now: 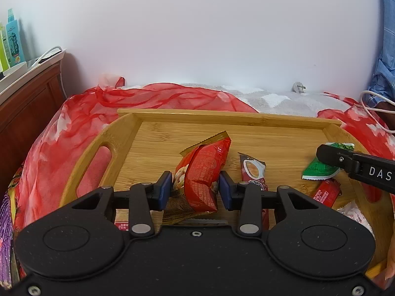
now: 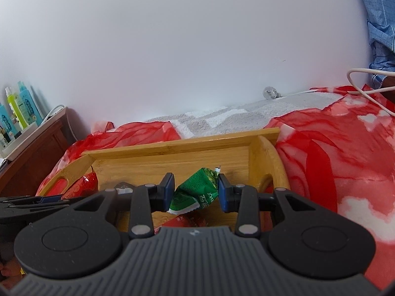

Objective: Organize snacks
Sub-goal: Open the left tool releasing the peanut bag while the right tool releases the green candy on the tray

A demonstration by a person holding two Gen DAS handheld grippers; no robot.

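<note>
Snacks held over the wooden tray (image 1: 246, 120)
Left gripper (image 1: 195, 190) squeezes the red packet (image 1: 205, 172), standing tall; right gripper (image 2: 195, 191) squeezes the green packet (image 2: 197, 192), tilted, at the tray's right end.

The left gripper (image 1: 195, 188) is matte black plastic, faintly speckled. Two round housings with raised discs flank its body, and behind each jaw a flat link arm runs back, pinned by silver rivets at both ends. Blue rubber pads (image 1: 165, 190) face the inner side of each finger. Small crosshead screws sit at the body's bottom corners, one more behind the jaws at centre. The right gripper (image 2: 195, 191) has the same black linkage and blue pads, with a ribbed grey panel behind the jaws. White letters "DAS" mark its side.
</note>
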